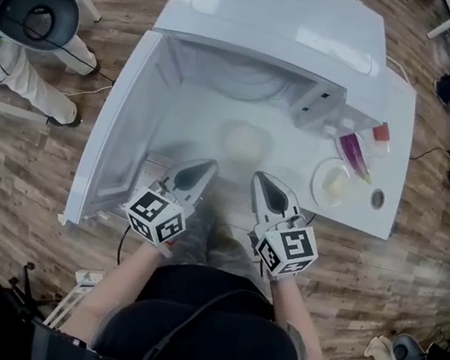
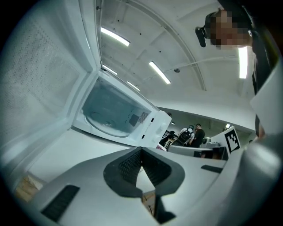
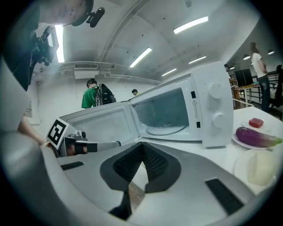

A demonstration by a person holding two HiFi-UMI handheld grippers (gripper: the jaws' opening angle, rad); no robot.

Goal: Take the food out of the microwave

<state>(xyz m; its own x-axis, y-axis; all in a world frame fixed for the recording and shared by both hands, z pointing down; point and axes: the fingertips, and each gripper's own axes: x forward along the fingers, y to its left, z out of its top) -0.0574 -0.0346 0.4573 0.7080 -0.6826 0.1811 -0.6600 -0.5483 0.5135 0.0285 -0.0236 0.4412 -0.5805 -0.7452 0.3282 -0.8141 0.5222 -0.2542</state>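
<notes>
**Both jaws shut and empty before the open microwave; pale food sits on a plate off to the right**

Nearest, the head view shows the left gripper (image 1: pixel 211 165) and the right gripper (image 1: pixel 258 176) side by side, close together, over the front edge of the white table (image 1: pixel 390 174). Each one's own view settles the grip. The left gripper (image 2: pixel 141 149) has its ribbed pads meeting at the tip with only bare table in the gap behind. The right gripper (image 3: pixel 142 143) stands the same way, closed on nothing.

Just past the tips, only the head view shows a round pale blur (image 1: pixel 244 144) on the table. It is too soft to name, and neither gripper view shows it.

Beyond stands the microwave (image 1: pixel 280 12), with its door (image 1: pixel 119 122) swung wide to the left. From above its cavity is hard to read. The gripper views look straight in and show the glass turntable (image 3: pixel 166 130) on the floor of the cavity.

The pale food (image 1: pixel 336 186) lies on a plate (image 1: pixel 317 196) to the right of the microwave. It is outside the cavity, ahead and to the right of the right gripper, and well apart from both jaws. The right gripper view shows this food (image 3: pixel 261 168) at its edge; the left gripper view misses it. Farther back lie an aubergine (image 1: pixel 355 153) and a red piece (image 1: pixel 381 133).
</notes>
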